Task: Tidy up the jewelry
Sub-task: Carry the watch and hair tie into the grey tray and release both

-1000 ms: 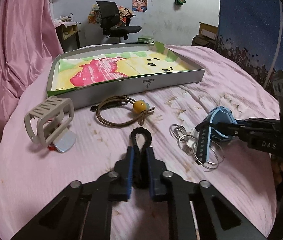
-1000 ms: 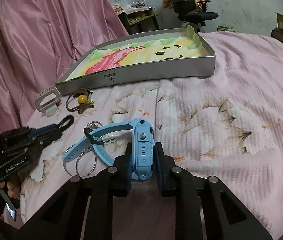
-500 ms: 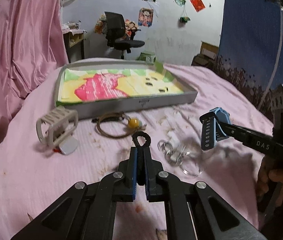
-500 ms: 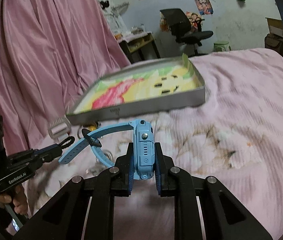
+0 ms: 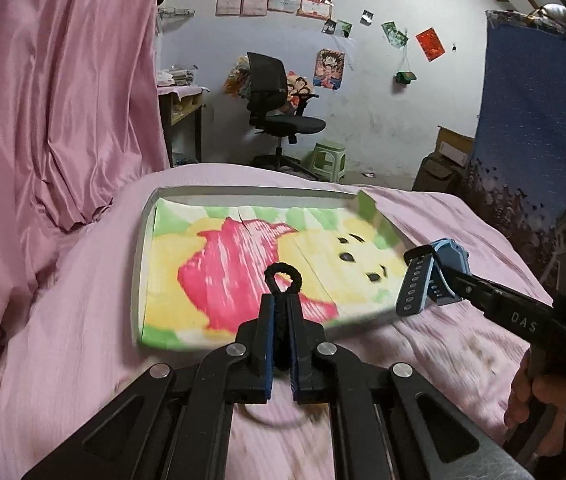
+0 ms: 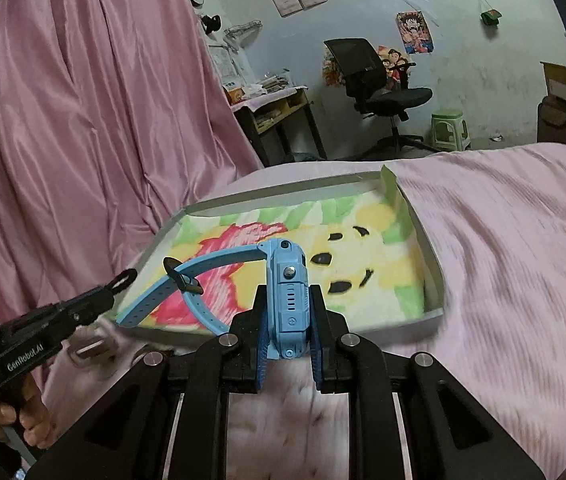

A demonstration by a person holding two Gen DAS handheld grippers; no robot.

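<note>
Left wrist view now has the tray (image 5: 139, 280) filling mid-frame where bare bedspread lay before, the left tongs (image 5: 281, 312) clamped on a black loop (image 5: 283, 276) and the right tongs (image 6: 289, 320) on a blue watch (image 6: 287, 296), both ready to drop in.

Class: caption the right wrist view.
Right gripper carries a blue watch toward the cartoon-lined tray.
</note>
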